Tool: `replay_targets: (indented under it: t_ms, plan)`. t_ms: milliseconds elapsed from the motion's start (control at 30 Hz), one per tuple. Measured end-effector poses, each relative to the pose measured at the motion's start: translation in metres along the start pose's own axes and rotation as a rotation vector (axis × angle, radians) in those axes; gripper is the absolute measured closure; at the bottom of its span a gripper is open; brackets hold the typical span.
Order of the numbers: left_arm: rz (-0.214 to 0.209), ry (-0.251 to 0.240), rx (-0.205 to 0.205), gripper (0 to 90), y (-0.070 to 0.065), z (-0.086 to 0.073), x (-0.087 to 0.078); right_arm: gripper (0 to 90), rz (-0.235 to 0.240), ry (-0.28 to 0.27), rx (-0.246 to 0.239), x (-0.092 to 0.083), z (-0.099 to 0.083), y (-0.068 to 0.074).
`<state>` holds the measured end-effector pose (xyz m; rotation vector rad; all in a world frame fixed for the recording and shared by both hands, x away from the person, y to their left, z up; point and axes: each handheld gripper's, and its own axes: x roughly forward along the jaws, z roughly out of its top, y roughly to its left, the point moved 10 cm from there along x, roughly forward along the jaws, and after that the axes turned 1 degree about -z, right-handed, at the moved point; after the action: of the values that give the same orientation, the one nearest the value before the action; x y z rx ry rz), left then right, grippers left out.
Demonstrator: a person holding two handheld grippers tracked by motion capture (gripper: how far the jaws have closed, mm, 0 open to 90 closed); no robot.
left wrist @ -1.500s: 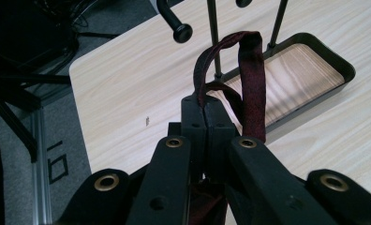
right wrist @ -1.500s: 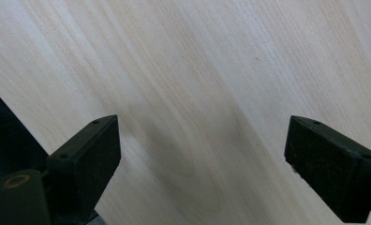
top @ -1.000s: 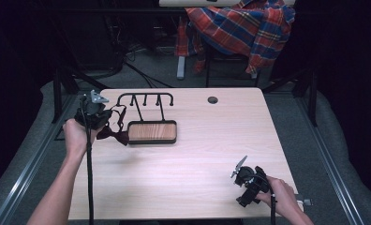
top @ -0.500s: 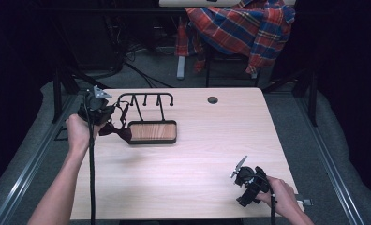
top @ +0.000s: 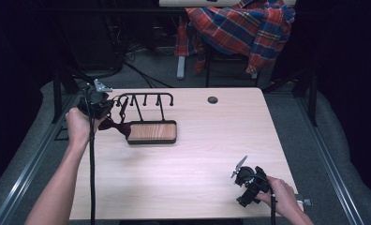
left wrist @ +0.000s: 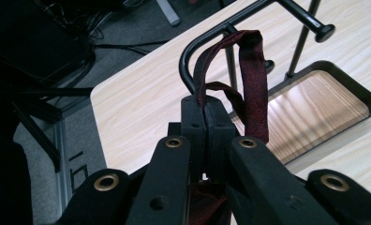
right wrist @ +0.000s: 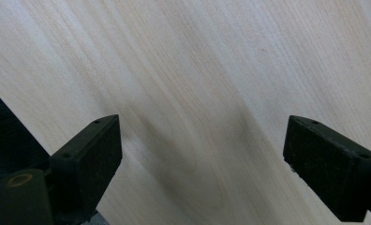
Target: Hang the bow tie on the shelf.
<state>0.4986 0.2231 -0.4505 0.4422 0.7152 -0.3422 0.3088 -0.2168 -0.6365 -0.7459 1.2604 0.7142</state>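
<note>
A black metal rack [top: 146, 97] with several pegs stands on a wooden base [top: 152, 132] at the table's back left. A dark red fabric strap [left wrist: 251, 70] is looped over the rack's curved end bar [left wrist: 207, 42]. My left gripper [left wrist: 204, 110] is shut on this strap just below the bar. In the high view the left gripper [top: 109, 108] sits at the rack's left end, with more of the red strap [top: 113, 125] hanging beneath it. My right gripper [top: 245, 187] rests open near the table's front right corner. Between its wide-set jaws [right wrist: 202, 159] there is bare tabletop.
A round cable hole [top: 212, 100] lies in the table [top: 197, 154] behind the middle. A plaid shirt [top: 240, 28] hangs over a chair beyond the far edge. Metal rails run along both sides of the table, and cables lie on the floor at the back left.
My left gripper has shifted slightly up and toward the rack's end, taking the red strap with it. The right gripper has stayed put.
</note>
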Motion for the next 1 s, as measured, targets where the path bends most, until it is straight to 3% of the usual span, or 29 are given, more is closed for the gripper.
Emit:
replay_targets:
  t_ms: [533,1000]
  plan:
    - [0.028,0.041,0.009,88.7,0.004,0.001,0.017,11.7,-0.002,0.004,-0.002,0.000,0.000,0.000]
    - [0.042,0.067,-0.020,88.5,0.011,-0.005,0.029,11.9,0.000,0.006,-0.002,0.001,-0.001,0.000]
